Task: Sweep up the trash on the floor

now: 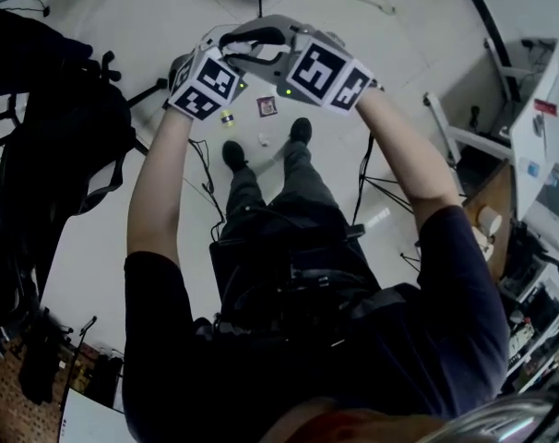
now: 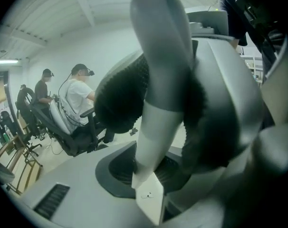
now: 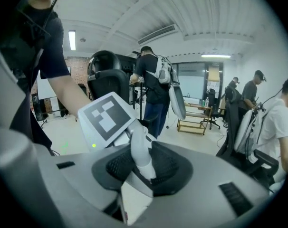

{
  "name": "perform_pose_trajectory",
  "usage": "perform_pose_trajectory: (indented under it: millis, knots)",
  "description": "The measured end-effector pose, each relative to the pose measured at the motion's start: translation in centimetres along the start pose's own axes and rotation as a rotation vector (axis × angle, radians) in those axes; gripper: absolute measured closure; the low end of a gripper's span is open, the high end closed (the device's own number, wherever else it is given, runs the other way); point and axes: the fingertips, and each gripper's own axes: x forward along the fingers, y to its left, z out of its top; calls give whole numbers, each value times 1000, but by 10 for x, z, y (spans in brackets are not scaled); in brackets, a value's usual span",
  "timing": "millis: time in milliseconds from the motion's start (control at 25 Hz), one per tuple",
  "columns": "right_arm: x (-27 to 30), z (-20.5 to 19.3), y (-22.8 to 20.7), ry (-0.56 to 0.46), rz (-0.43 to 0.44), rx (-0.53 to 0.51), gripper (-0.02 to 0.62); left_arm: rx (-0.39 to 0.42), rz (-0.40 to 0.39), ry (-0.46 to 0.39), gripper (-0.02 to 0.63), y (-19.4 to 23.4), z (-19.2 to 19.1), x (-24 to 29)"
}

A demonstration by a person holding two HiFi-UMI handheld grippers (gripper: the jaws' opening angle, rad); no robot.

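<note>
Trash (image 1: 267, 106) on the floor (image 1: 150, 26), just ahead of my shoes (image 1: 233, 153).
I hold both grippers above it: left gripper (image 1: 215, 63) jaws pinch a grey-and-white handle (image 2: 158, 122), right gripper (image 1: 293, 58) jaws clamp a pale handle (image 3: 140, 158).

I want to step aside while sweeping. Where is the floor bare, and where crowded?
Bare floor lies past the scraps, between the black chair and the white strip; another open stretch runs left of the legs, beside the cable. Crowded: around the shoes, and on the right, with tripod legs and the desk.
</note>
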Motion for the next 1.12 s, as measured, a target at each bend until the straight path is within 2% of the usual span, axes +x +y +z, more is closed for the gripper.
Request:
perform_pose_trajectory:
  millis: [200, 400, 600, 800, 960, 1120]
  knots:
    - [13, -26, -1, 51, -4, 10, 476, -21, 9, 13, 535, -2, -21, 19]
    - [11, -35, -13, 48, -31, 39, 477, -53, -49, -4, 535, -5, -21, 33]
    - [6, -45, -11, 89, -6, 27, 477, -4, -121, 34, 535, -17, -22, 42]
    - [-3, -55, 1, 95, -25, 79, 477, -158, -91, 10, 524, -33, -22, 45]
    - [-17, -73, 23, 97, -25, 111, 476, -197, -86, -3, 514, -62, -26, 51]
    - [-24, -79, 42, 63, -47, 169, 472, -198, -74, -14, 512, -82, -29, 47]
